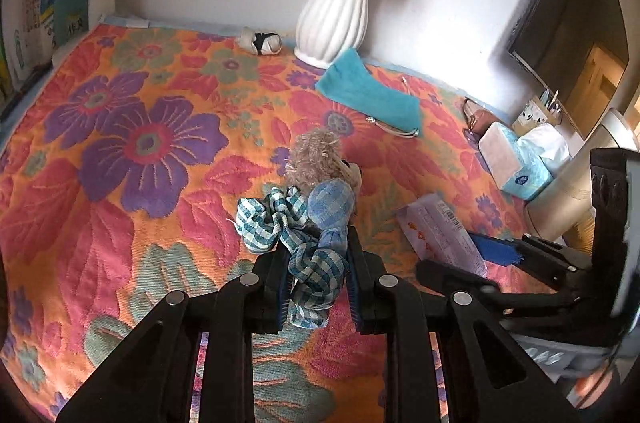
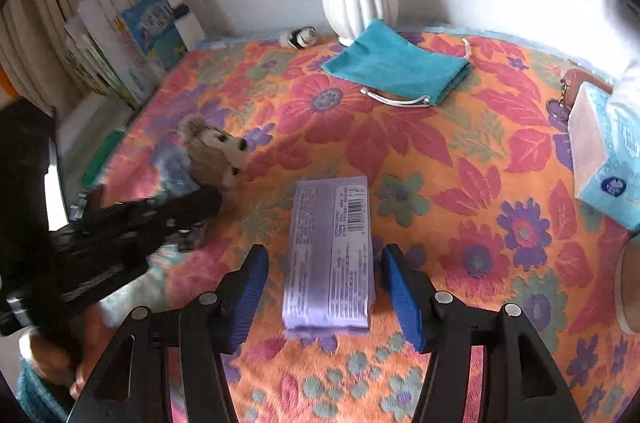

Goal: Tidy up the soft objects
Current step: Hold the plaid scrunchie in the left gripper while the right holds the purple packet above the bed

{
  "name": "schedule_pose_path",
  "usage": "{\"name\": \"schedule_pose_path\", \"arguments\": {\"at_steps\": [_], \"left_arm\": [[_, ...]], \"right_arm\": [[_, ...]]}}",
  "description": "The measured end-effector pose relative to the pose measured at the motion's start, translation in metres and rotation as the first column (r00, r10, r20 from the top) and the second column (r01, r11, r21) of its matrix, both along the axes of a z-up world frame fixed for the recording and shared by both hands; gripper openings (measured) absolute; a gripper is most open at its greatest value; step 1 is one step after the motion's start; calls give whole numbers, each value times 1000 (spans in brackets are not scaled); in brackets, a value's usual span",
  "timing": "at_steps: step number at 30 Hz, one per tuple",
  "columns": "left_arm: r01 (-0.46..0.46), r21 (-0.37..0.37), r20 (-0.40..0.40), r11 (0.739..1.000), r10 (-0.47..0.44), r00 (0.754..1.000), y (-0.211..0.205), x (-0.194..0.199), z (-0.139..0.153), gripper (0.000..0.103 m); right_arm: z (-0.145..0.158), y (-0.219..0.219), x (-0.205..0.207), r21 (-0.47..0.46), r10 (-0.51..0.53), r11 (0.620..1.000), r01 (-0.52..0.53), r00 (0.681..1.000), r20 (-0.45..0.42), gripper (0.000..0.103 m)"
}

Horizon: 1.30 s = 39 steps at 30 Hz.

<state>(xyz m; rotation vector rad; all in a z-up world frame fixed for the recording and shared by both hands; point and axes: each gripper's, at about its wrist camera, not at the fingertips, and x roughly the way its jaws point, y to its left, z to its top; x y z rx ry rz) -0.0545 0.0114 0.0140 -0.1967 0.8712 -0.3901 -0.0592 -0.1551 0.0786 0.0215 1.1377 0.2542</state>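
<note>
the left gripper (image 1: 318,283) is closed on the plush toy's (image 1: 320,207) checked leg; the right gripper (image 2: 326,297) is spread around the purple tissue pack (image 2: 330,255), beside the toy, ungripped. the thin leg could be slipped from the pads if lifted.

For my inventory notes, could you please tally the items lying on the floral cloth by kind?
Plush toys: 2, the checked-cloth animal and a small black-and-white one.
Tissue packs: 2, purple and blue.
Teal pouch: 1.
Vase: 1.
Total: 6.
</note>
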Motion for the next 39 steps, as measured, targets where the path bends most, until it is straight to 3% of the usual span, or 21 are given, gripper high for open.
{"name": "schedule_pose_path", "arguments": {"at_steps": [5,15,21,39], "left_arm": [[1,-24,-4,1000,-1,1000,3,1,0,21],[-6,-21,2,1000,6,1000,3,0,0,22],[-2,-17,8,1000,2,1000,3,0,1,22],[-7,-22,1,1000,7,1000,3,-1,1,22]], "right_arm": [[-5,22,-6,-155,42,987,-35,998,45,57],[-4,18,-6,-148,30,989,-22,998,50,57],[-3,17,-7,-152,29,988,-19,998,60,47],[-2,21,-9,-161,34,987,-22,997,70,41]]}}
